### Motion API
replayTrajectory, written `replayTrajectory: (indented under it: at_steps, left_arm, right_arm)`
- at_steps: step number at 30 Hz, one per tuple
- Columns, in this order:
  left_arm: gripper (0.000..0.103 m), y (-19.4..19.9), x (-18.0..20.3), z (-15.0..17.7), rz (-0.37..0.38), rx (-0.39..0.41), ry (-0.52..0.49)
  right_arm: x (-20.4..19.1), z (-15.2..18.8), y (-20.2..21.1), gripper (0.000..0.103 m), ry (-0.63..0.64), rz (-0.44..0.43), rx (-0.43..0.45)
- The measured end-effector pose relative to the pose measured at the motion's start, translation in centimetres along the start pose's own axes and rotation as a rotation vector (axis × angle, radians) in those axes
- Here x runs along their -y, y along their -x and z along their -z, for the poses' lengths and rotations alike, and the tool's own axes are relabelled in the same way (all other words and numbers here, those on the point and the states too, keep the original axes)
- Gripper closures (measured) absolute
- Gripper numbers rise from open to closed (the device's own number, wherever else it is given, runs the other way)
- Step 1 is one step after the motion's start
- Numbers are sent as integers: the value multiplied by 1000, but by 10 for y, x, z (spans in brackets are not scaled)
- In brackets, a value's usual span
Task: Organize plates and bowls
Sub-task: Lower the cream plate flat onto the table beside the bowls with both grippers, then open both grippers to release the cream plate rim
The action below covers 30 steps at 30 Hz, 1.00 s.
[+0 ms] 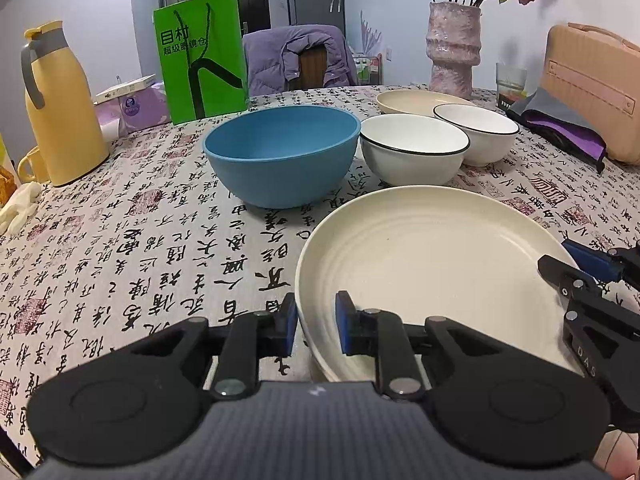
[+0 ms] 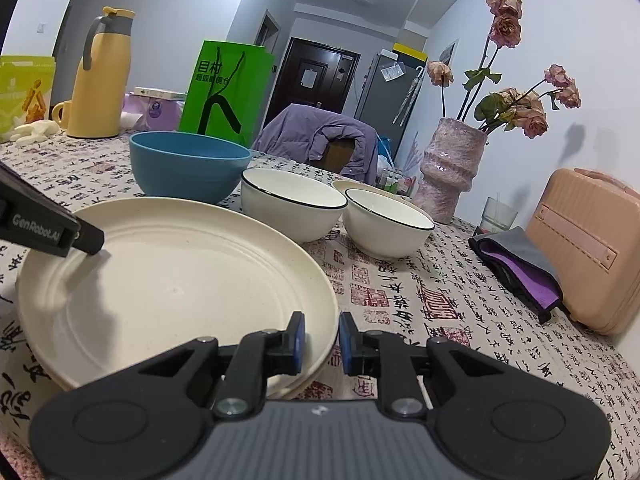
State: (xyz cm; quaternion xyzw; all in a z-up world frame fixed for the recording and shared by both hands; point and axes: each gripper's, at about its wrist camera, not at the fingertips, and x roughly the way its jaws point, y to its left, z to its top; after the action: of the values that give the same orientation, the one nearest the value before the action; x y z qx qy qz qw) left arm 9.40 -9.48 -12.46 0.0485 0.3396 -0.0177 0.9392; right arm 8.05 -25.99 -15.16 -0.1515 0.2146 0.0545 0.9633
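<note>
We clamp our left gripper [image 1: 316, 326] on the cream plate's [image 1: 420, 264] near rim. Our right gripper [image 2: 322, 342] clamps its opposite rim above the tabletop [image 1: 140, 248]

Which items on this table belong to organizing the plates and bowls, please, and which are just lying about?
Belong to the job:
near cream plate
far cream plate
blue bowl
two white bowls

Just lying about:
yellow jug
green bag
vase
pink case

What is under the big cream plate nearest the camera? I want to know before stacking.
In the right wrist view a second cream rim shows beneath the big cream plate, so it seems to rest on another plate. Anything under that is hidden.
</note>
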Motion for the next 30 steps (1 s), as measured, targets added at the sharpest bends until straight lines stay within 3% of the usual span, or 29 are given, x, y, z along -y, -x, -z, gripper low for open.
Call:
replayTrajectory:
  at_steps: [8, 12, 14, 17, 23, 27, 29, 30]
  left_arm:
    - [81, 0, -2, 1, 12, 0, 15]
    - [68, 0, -2, 1, 19, 1, 16]
    - [56, 2, -2, 1, 17, 13, 16]
    - [45, 6, -6, 0, 17, 36, 30]
    - [25, 14, -14, -1, 29, 84, 62]
    - [14, 23, -17, -3, 52, 127, 76]
    - [0, 27, -19, -3, 65, 153, 89]
    - [0, 30, -20, -3, 70, 171, 97]
  right_arm:
    - [11, -1, 0, 79, -79, -64, -7]
    - [19, -2, 1, 73, -137, -107, -13]
    - [21, -3, 1, 66, -161, -124, -12]
    - [25, -4, 3, 46, -196, -153, -4]
    - [35, -8, 6, 18, -271, -198, 18]
    - [46, -10, 8, 10, -337, -216, 30]
    - [53, -10, 9, 0, -376, -227, 34]
    - [55, -11, 9, 0, -393, -234, 38]
